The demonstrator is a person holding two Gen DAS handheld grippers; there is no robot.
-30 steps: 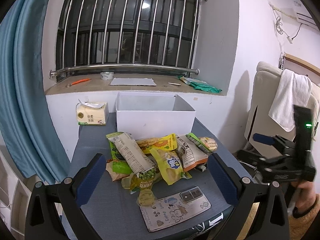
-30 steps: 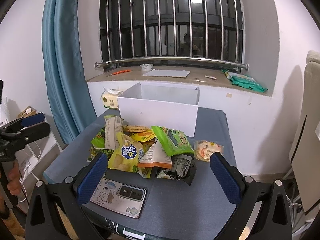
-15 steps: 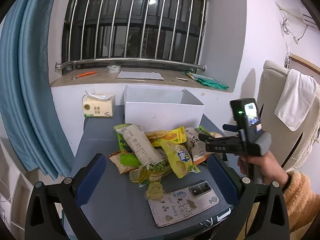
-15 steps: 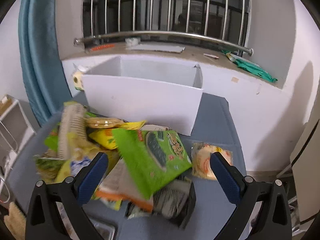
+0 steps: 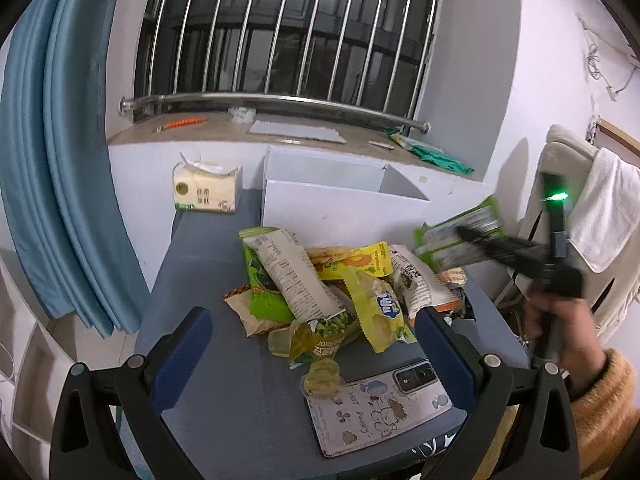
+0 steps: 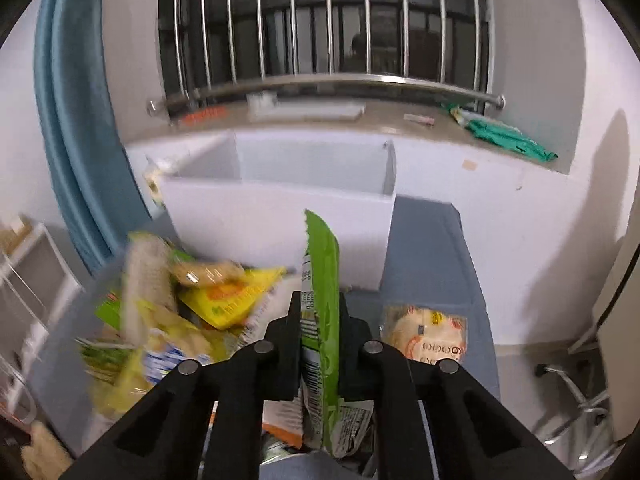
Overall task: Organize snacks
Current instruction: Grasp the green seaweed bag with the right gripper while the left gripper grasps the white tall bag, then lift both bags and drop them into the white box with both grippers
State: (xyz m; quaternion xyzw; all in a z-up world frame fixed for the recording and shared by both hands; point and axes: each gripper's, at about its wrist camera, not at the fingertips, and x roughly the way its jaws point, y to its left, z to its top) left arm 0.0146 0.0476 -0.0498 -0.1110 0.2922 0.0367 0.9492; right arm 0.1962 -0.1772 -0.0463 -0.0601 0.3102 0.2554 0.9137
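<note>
Right wrist view shows my right gripper (image 6: 320, 320) clamped on a green packet (image 6: 322, 280) — a flat, crinkly foil pouch, held edge-on between the pads, its serrated top standing up toward the box (image 6: 280, 216). From the left wrist view the same packet (image 5: 456, 228) hangs clear of the pile (image 5: 328, 292), off to its right and level with the box's front wall. I judge this as the carry step of the first sort: pouch picked, not yet dropped.

Next move, as I read it, calls for lifting over the front wall and letting go inside the box, which looks bare white card, stiff, open-topped, with nothing visible in it.

My left gripper (image 5: 316, 344) stands wide, holding nothing, hovering above the near end of the table (image 5: 200, 240), over a phone (image 5: 376, 408) in its cartoon case. The pile is loose, glossy bags — yellow, green, white — overlapping, likely to slide.
</note>
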